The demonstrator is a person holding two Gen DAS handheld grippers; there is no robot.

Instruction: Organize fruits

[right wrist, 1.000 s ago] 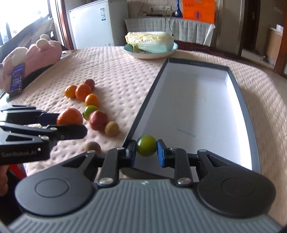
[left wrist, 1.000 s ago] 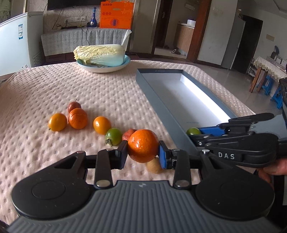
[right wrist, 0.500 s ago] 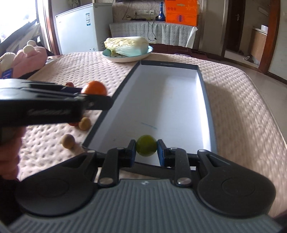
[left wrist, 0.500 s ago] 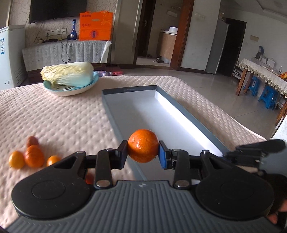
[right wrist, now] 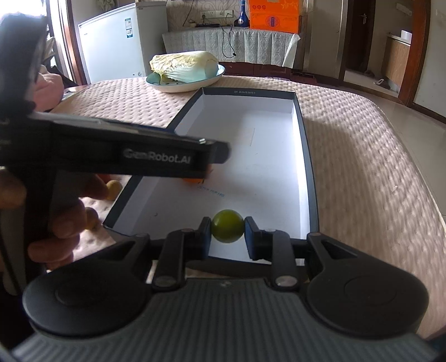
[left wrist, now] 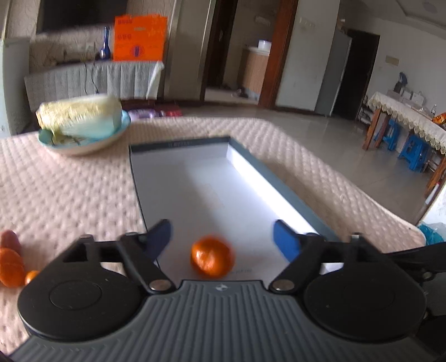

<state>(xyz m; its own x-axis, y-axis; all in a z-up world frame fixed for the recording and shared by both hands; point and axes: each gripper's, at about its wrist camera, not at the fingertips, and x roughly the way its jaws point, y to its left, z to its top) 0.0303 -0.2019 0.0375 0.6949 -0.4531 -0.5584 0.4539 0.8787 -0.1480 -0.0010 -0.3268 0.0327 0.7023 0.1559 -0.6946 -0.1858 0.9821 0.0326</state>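
Tray (left wrist: 178, 144) at twelve o'clock holds the orange (left wrist: 212, 260) beneath my spread left tongs (left wrist: 223, 239); my right tongs (right wrist: 228, 231) clamp the green fruit (right wrist: 227, 225).

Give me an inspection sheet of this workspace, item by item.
Surface: table under a pink quilted cover.
Job's things: orange loose inside the grey box; green fruit over the box's near end; more fruit left of the box.
Clutter: cabbage on a plate beyond the box.
Grippers: left hand-held gripper open above the orange; right hand-held gripper shut on the green fruit.
Cables: cord hanging at the back wall.
Surroundings: fridge, orange carton, blue vase.
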